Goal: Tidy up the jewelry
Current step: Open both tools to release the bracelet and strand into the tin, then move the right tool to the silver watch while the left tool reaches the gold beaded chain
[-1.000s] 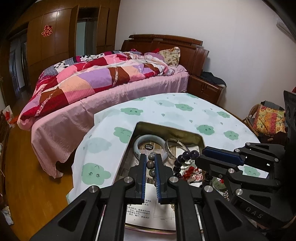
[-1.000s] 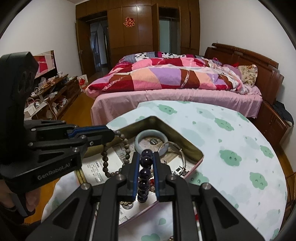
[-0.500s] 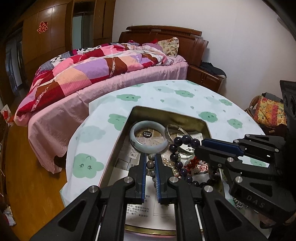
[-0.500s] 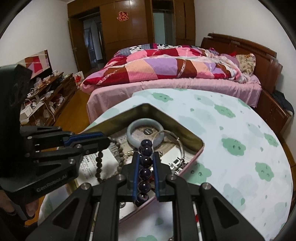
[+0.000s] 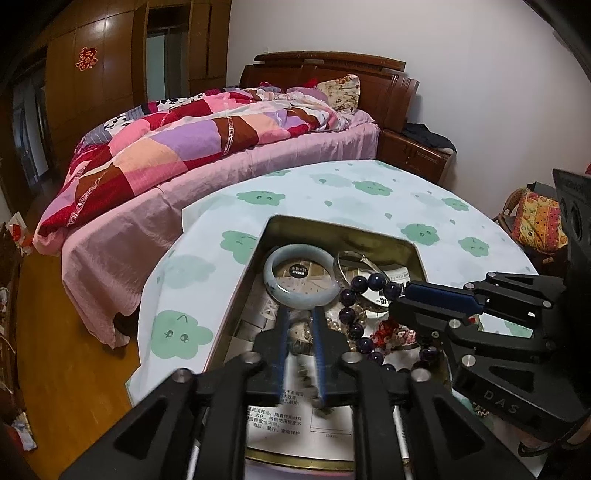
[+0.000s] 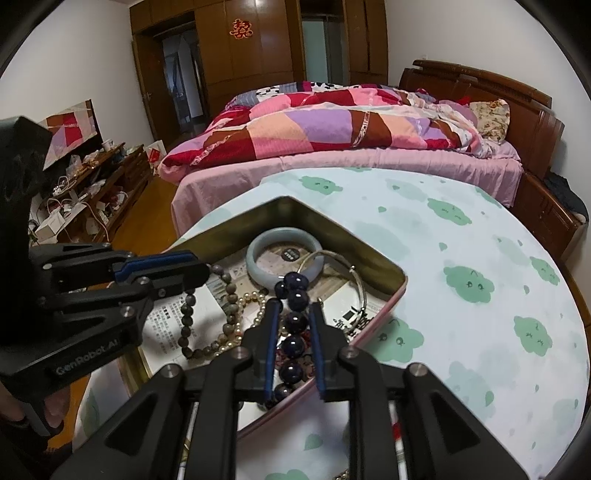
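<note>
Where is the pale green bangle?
The pale green bangle lies in the far corner of the tin box, left of the silver bangle in the left wrist view.

I am seeing green clouds dotting the pale counter (image 6: 480,258), a jade-green bangle (image 6: 284,254), dark purple beads (image 6: 295,321), and a pink-red patchwork quilt (image 6: 332,129) at upper centre.

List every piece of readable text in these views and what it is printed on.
"GenRobot.AI": side of the left gripper.
"DAS": side of the right gripper.
Red double-happiness character: wardrobe door.
Chinese print on the paper sheets in the tin and on the round black label: too small to read.
</note>
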A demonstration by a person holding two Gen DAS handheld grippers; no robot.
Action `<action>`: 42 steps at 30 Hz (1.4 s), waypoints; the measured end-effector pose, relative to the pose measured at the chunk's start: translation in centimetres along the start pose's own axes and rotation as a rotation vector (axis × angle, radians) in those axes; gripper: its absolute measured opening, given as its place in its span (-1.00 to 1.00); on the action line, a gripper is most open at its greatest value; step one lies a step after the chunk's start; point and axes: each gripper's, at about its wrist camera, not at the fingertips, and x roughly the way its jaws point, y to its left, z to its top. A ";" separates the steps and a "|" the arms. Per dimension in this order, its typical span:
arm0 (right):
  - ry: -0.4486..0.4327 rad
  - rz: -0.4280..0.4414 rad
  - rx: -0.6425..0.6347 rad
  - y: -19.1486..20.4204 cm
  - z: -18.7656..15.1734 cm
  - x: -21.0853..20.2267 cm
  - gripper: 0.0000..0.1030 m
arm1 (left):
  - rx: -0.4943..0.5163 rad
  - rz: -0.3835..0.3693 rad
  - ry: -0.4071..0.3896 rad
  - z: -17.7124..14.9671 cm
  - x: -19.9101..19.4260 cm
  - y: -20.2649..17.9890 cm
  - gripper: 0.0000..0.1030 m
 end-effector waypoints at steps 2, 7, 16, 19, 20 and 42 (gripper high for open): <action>-0.003 0.001 0.011 -0.2 -0.1 -0.1 -0.45 | -0.007 0.022 -0.023 0.1 -0.5 0.1 0.10; -0.031 0.011 0.039 -0.7 0.0 -0.8 -0.07 | -0.024 0.026 -0.065 0.6 -1.7 0.5 0.32; -0.070 0.022 0.099 -2.6 0.1 -4.0 0.03 | -0.020 0.031 -0.096 0.9 -2.8 -0.2 0.32; -0.081 -0.007 0.138 -4.2 -0.4 -5.7 0.03 | 0.003 0.019 -0.100 0.9 -3.2 -1.3 0.32; -0.081 -0.015 0.149 -4.5 -0.5 -6.0 0.03 | 0.012 0.015 -0.101 0.9 -3.3 -1.7 0.32; 0.108 -0.105 0.144 -5.4 -9.8 -7.2 0.25 | 0.208 -0.008 -0.076 -2.6 -4.1 -10.9 0.32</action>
